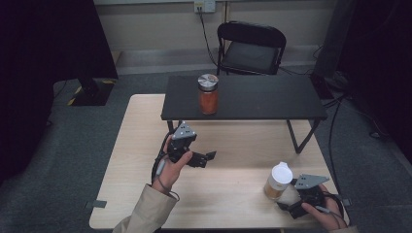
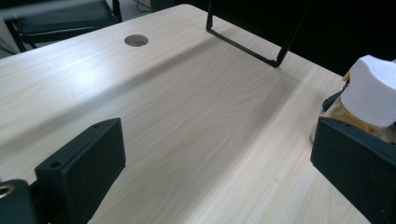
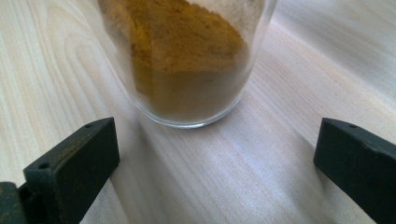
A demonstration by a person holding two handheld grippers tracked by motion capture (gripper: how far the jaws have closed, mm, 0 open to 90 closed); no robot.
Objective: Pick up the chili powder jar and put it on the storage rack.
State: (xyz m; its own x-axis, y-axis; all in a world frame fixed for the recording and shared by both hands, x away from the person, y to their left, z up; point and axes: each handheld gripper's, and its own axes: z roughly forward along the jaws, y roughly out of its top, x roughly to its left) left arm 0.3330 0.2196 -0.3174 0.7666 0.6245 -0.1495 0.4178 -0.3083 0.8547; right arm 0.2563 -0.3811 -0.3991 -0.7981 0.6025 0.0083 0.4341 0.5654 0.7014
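Observation:
A glass jar with a white lid [image 1: 278, 182] holds yellow-brown powder and stands on the wooden table [image 1: 233, 145] near its front right. My right gripper [image 1: 287, 203] sits just behind the jar, low at the table's edge. In the right gripper view the jar [image 3: 187, 60] is close ahead, beyond the tips of the open right gripper [image 3: 217, 140], untouched. My left gripper [image 1: 209, 156] hovers mid-table, pointing right, open and empty [image 2: 217, 140]; the white-lidded jar [image 2: 373, 93] shows past its right jaw. A second jar of orange-red contents with a silver lid [image 1: 208, 94] stands on the black shelf [image 1: 262, 99].
The low black shelf spans the back of the table on thin metal legs [image 2: 247, 46]. A round cable hole [image 2: 136, 40] lies in the tabletop. A black folding chair [image 1: 252, 48] stands beyond the table. Cables run across the floor at the right.

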